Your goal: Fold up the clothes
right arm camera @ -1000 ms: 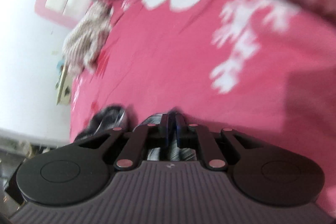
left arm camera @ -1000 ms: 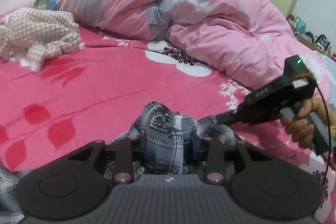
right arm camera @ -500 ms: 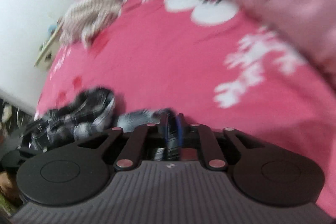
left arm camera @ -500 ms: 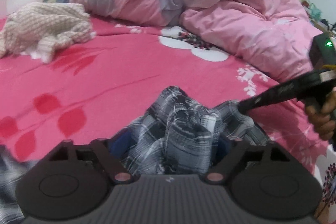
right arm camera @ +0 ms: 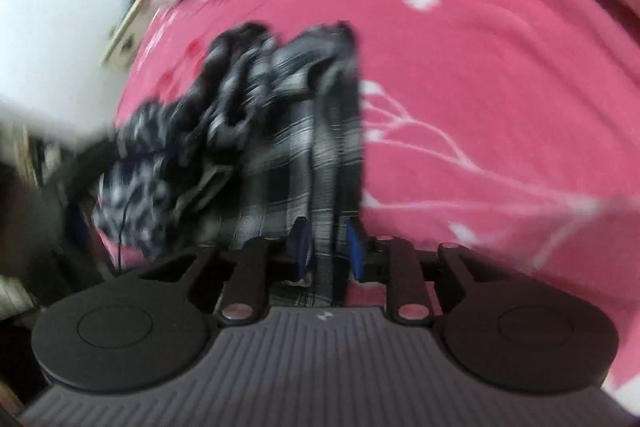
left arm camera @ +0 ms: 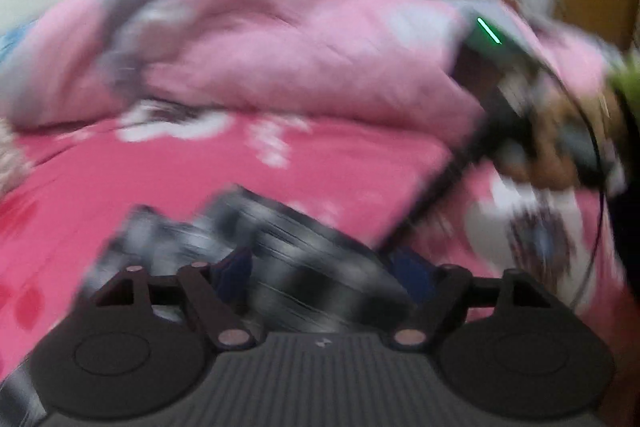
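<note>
Here plaid garment (right arm camera: 280, 131) between right gripper (right arm camera: 328, 247) jaws

Shirt (right arm camera: 280, 115) on bed (right arm camera: 480, 87), before duvet (left arm camera: 280, 47)

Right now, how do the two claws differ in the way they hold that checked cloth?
The left claw has its blue pads wide apart, with the plaid garment bunched loosely between them. The right claw has its pads close together, pinching a narrow strip of the same garment. The left claw faces the pink quilt; the right claw looks out over the pink bedsheet. Both meet the same garment, and both views are blurred.
</note>
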